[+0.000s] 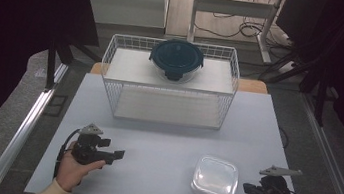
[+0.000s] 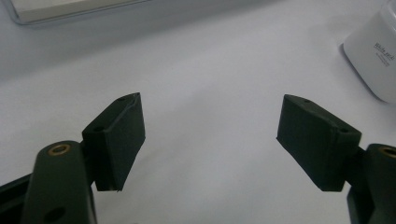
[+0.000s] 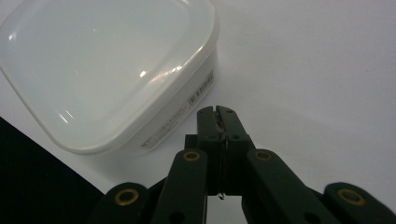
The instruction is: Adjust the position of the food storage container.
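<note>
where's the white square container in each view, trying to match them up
High view: the white square container sits near the front right of the table, just left of the right gripper.
Left gripper view: a corner of it pokes in at the upper right edge, beyond the open jaws.
Right gripper view: it lies upper left, just past the shut jaws.
Shared landmark: the printed label on the container's side wall, seen in both gripper views.

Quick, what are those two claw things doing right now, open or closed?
Left gripper: open, holding nothing.
Right gripper: closed, empty, just beside the white container.
</note>
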Demonstrator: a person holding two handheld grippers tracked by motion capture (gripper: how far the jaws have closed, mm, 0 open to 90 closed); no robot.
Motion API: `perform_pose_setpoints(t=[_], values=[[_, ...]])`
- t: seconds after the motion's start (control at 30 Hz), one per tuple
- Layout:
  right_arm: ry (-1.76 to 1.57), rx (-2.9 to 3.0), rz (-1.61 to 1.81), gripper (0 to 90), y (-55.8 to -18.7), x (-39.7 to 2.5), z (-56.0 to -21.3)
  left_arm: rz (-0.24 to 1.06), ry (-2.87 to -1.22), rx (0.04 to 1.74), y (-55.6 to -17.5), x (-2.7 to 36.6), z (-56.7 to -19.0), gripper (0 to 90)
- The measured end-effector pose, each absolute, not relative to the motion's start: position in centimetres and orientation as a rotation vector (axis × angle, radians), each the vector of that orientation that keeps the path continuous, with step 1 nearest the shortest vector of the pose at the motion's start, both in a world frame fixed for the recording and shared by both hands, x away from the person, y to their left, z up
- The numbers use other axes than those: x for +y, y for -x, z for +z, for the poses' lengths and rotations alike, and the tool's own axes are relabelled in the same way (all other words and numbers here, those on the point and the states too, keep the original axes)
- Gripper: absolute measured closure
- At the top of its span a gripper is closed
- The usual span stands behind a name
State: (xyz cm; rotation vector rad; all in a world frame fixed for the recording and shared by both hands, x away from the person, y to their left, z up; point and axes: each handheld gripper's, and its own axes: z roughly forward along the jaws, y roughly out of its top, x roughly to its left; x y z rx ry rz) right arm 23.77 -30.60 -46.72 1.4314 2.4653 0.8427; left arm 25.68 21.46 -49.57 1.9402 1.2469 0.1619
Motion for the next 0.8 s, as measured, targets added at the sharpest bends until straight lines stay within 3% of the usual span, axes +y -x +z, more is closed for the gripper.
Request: perform_pose_setpoints(t=[0.8], values=[[-1.389,2.533,0.845,89.3,-24.6,-28.2,-47.3,0.162,-1.940,1.255,-25.8,21.6,-49.7,23.4]])
